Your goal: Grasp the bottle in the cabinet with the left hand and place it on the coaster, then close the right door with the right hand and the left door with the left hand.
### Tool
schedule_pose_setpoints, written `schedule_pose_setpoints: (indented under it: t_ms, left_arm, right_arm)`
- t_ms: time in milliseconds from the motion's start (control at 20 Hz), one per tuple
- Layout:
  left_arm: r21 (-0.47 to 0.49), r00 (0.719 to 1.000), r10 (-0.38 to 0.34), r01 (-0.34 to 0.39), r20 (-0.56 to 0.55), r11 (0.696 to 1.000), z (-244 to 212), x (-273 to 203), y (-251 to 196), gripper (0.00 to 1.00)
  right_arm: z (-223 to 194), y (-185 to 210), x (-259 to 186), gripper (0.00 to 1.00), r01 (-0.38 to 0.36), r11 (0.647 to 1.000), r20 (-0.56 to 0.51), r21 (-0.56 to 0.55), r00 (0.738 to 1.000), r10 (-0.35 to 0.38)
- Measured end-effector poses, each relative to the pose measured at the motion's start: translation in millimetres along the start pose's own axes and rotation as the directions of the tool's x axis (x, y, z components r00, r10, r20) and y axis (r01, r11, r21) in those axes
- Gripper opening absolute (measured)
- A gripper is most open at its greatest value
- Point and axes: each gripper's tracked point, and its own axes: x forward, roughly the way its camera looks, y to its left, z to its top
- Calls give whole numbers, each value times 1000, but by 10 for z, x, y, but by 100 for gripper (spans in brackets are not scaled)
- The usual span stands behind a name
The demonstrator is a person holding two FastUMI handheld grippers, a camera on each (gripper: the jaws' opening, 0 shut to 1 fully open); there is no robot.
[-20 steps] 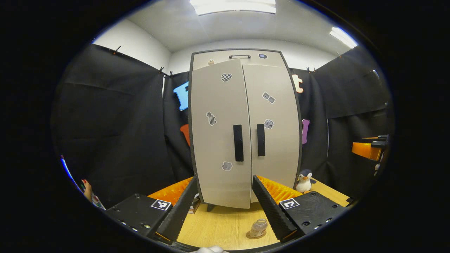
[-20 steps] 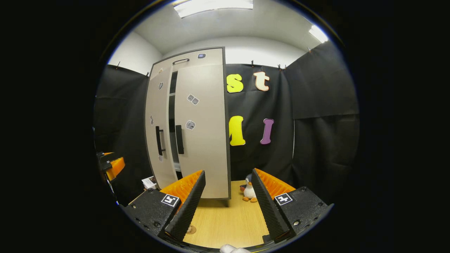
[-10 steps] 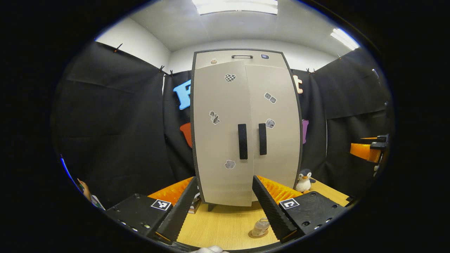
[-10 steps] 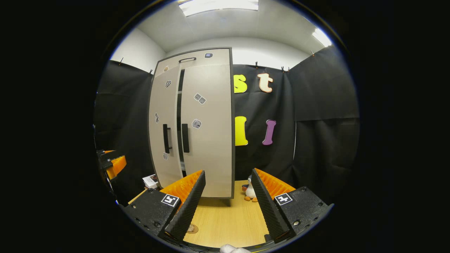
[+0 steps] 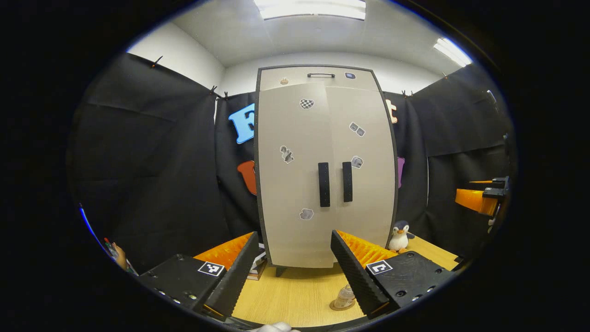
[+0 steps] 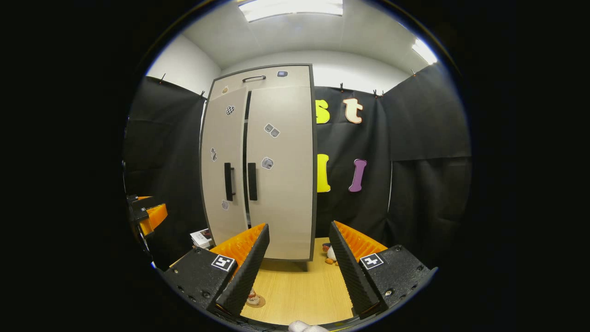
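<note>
Your left claw (image 5: 292, 272) is spread and empty, off the cabinet (image 5: 325, 166). Your right claw (image 6: 298, 265) is likewise spread. The left door (image 5: 290, 175) has swung nearly flush since a second ago; a thin gap remains. The bottle (image 5: 345, 296) stands on the coaster (image 5: 339, 306), before the cabinet.

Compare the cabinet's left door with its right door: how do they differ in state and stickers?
The left door stands slightly ajar, a dark gap beside it; the right door sits flush. The left door carries three stickers, the right door two. Both are beige, each with a black vertical handle by the centre seam.
</note>
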Motion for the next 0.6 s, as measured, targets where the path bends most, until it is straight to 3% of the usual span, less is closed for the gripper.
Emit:
schedule_pose_setpoints:
  t_ms: [600]
  left_arm:
    - [-3, 1000, -13, 12, -16, 1000, -39, -5, -31, 96]
  right_arm:
    - [-2, 36, 28, 81, -3, 1000, -10, 0, 1000, 3]
